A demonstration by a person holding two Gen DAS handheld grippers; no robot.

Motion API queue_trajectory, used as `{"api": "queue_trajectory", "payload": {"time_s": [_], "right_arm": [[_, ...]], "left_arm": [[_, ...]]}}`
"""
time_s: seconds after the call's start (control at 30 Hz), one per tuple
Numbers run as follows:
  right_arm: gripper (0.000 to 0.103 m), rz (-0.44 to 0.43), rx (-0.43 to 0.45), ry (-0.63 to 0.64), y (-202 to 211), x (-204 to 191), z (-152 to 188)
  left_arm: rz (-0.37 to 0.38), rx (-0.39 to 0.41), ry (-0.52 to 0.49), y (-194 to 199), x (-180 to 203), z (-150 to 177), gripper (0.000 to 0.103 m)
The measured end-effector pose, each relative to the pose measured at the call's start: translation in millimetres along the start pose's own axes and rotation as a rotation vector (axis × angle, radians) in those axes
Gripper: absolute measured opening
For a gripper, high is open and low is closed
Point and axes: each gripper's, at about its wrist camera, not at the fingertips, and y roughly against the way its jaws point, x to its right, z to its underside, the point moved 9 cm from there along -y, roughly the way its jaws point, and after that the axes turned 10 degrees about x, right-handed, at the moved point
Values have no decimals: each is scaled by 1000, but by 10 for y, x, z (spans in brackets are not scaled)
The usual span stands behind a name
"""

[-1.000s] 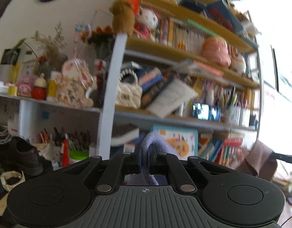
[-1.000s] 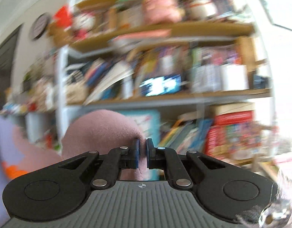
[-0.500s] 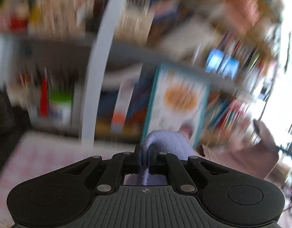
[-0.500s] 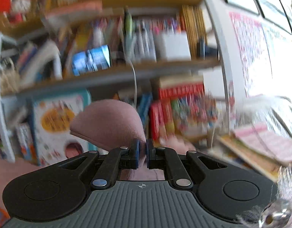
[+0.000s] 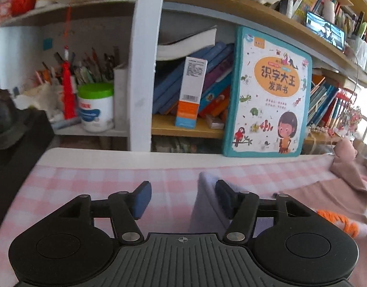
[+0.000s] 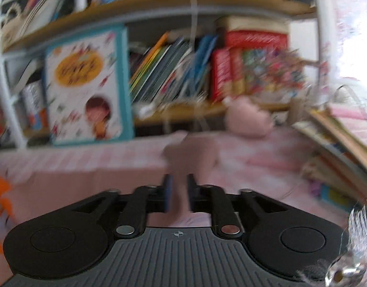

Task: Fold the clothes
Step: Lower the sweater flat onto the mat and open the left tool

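Observation:
A garment lies on the pink checked tablecloth [image 5: 92,181]. Its lavender part [image 5: 202,205] sits by my left gripper's right finger; its dusty pink part [image 5: 326,196] with orange stitching [image 5: 336,217] spreads to the right. My left gripper [image 5: 182,197] is open, just above the cloth, holding nothing. In the blurred right wrist view my right gripper [image 6: 178,195] is open by a small gap, with the pink fabric [image 6: 87,184] lying under and ahead of it; a raised pink fold [image 6: 183,150] stands just beyond the fingertips.
A cluttered bookshelf backs the table, with a large teal children's book [image 5: 267,95] leaning on the table edge. A white tub with a green lid [image 5: 96,107] and pens stand at the left. A pink plush [image 6: 248,117] and stacked books [image 6: 338,148] sit at the right.
Both grippers came down from shelf height to the table and opened, letting go of the lavender and pink ends of the garment, which now lies on the tablecloth.

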Motion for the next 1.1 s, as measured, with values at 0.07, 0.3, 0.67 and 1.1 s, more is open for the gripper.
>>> {"api": "queue_trajectory", "payload": {"time_s": [0.07,0.3,0.67,1.1], "right_arm": [[33,-14,-25,24,-19,-115,71],[39,-50,-74,88,-121,-424,166],[39,-115,-84,154,39,-823,361],[39,-101,-113,210,-16,-831,396]], "left_arm": [[16,14,-1,193,24,12,65],[74,5,-9,795,232,291,68],[116,-101,37,1050,381,755,3],[-457,10,-305,849,-801,-17,40]]}}
